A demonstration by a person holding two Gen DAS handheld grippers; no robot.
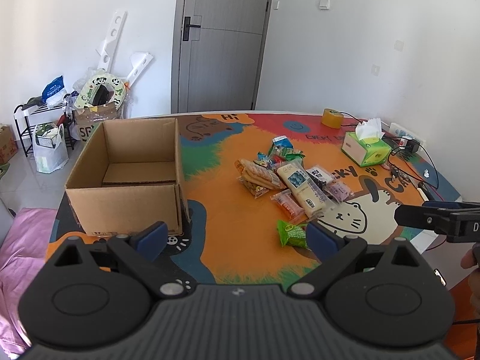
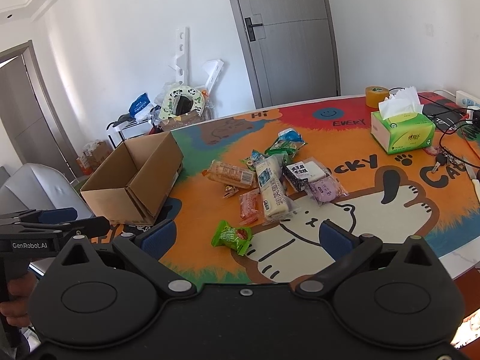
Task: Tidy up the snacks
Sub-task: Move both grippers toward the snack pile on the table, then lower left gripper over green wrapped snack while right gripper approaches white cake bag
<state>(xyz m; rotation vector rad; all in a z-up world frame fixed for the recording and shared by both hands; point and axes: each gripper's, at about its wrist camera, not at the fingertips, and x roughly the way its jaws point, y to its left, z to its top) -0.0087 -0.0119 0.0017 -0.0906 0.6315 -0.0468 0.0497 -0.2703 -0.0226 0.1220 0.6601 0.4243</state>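
Left wrist footage is taken from above the near edge of a table covered by a colourful cartoon mat (image 1: pixel 228 180). The left gripper (image 1: pixel 235 238) is held with its blue-padded fingers (image 1: pixel 151 238) spread wide, and nothing is gripped between them. An open cardboard box (image 1: pixel 126 198) is seen standing upright on the mat's left side, its inside bare. A pile of snack packets (image 1: pixel 288 177) is spread near the mat's centre, well apart from the box. A green packet (image 1: pixel 291 234) lies alone, nearer the camera than the pile and just beside the right-hand finger; whether the two touch cannot be told.

From the right wrist view, the right gripper (image 2: pixel 247 238) is likewise shown wide open and empty, held above the mat's cat drawing (image 2: pixel 360 225). The green packet (image 2: pixel 232 237) is seen between its fingers in the frame, lying flat on the mat. In the pile, a long white packet (image 2: pixel 271 189) is laid across the others, with a red packet (image 2: pixel 249 205) just beside it. A green tissue box (image 2: pixel 402 132) and a roll of tape (image 2: pixel 376 96) are placed toward the far right, near some cables (image 2: pixel 453 138). The left gripper's body appears at this view's left edge, with part of a hand (image 2: pixel 13 306) below it.
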